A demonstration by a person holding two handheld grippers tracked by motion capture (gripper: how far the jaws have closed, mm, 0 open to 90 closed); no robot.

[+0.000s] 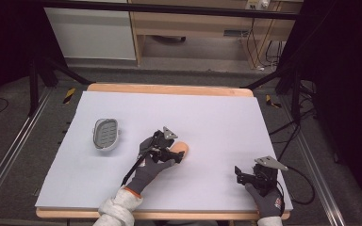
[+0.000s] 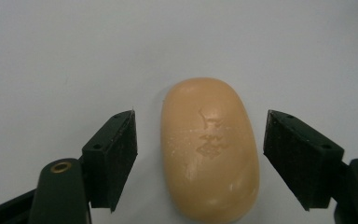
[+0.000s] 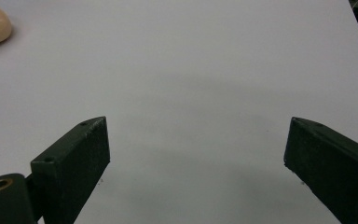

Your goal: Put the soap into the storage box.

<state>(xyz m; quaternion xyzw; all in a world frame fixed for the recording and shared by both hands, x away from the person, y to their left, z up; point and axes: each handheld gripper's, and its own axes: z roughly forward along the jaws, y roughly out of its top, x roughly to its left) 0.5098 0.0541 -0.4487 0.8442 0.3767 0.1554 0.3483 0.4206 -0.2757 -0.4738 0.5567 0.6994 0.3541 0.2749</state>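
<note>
Left gripper [image 2: 200, 154]: released, jaws straddling soap [image 2: 209, 149], neither touching.
Soap: table [image 1: 217, 117] center, lying flat.
Grip tip: likely squeeze across narrow middle; slippery.
Right gripper [image 3: 196, 163]: released, lower right, idle.
Soap dish [image 1: 106, 133]: center left.

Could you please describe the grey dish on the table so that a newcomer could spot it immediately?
On the white-covered table, look at the left half. The soap dish lies there beyond the left gripper. It is grey, with a slotted floor, unlike the smooth peach soap bar.

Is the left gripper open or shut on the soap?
Open. The left gripper has its jaws on either side of the soap, with a gap showing on both sides.
</note>
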